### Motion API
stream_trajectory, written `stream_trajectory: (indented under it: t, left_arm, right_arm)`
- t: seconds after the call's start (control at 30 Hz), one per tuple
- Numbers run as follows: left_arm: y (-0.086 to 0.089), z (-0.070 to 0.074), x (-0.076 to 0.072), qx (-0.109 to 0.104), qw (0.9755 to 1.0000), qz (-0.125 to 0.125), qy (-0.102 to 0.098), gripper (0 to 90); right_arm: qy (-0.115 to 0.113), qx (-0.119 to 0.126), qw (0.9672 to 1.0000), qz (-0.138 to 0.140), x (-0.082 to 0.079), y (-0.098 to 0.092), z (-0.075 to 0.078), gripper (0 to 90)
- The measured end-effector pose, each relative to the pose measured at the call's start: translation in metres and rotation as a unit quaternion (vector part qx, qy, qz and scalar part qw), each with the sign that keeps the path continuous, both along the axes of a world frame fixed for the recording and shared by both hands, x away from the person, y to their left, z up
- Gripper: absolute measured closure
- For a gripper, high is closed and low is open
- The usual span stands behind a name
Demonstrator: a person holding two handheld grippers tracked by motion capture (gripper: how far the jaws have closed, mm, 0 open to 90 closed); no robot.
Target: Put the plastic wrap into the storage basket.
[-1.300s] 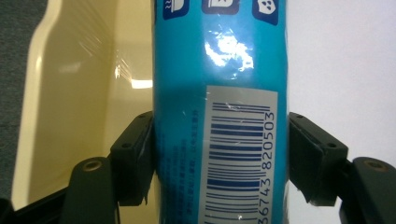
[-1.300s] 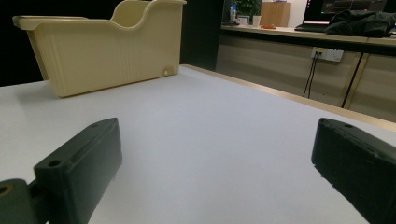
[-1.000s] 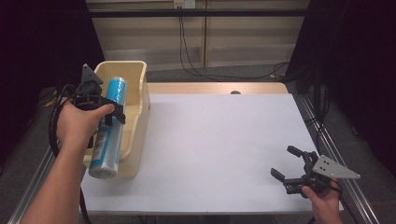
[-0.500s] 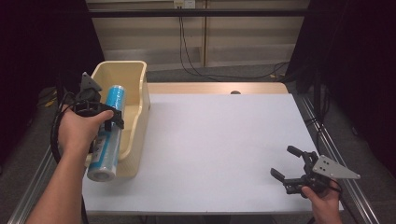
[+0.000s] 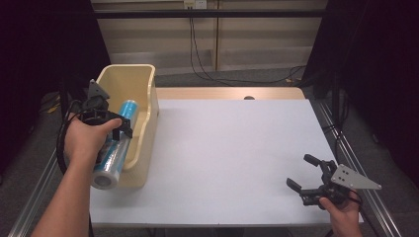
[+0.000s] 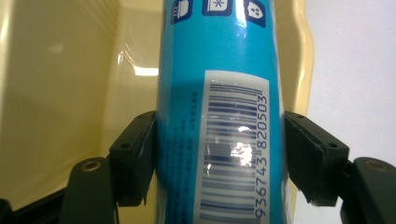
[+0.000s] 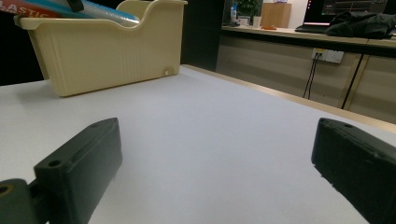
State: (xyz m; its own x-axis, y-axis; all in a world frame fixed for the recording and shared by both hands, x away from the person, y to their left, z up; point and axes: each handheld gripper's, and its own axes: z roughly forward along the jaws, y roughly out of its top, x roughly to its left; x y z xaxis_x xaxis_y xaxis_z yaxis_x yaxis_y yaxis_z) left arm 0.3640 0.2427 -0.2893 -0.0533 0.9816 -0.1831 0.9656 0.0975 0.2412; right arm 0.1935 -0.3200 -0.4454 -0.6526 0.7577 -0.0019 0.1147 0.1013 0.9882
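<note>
White table (image 5: 232,158): left gripper (image 5: 106,121) clamped on blue roll (image 5: 114,145), half in bin (image 5: 143,79), not yet released; right gripper (image 5: 309,185) jaws apart, idle.

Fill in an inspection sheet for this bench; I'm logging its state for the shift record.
Surface: white table top, bare in the middle.
Job's things: blue plastic wrap roll lies slanted over the cream bin.
Clutter: nothing seen.
Grippers: left hand-held gripper clamps the roll mid-length; right hand-held gripper open, low over the table's near right corner.
Cables: black cable loops from the left hand-held gripper; wall cables hang behind.
Surroundings: dark curtains, panelled wall.
</note>
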Motion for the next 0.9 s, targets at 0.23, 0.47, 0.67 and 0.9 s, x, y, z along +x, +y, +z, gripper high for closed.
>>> stream_trajectory:
  t: [0.23,0.47,0.67,0.9]
  left_arm:
    - [0.006,0.053,-0.008,-0.020,0.9973,0.011,-0.069,41.0]
    - [-0.013,0.052,-0.006,-0.032,0.9968,-0.021,-0.070,34.9]
    - [-0.027,0.050,0.000,-0.037,0.9963,-0.033,-0.070,29.2]
    - [-0.043,0.043,0.004,-0.045,0.9956,-0.048,-0.066,22.9]
  right_arm:
    - [0.001,0.002,1.0000,0.001,0.000,0.002,0.000,1.2]
    - [0.000,0.002,1.0000,0.001,-0.001,0.002,0.001,1.2]
    - [0.002,0.001,1.0000,0.001,0.000,0.001,0.000,1.2]
    - [0.002,-0.001,1.0000,0.001,0.000,0.001,-0.001,1.2]
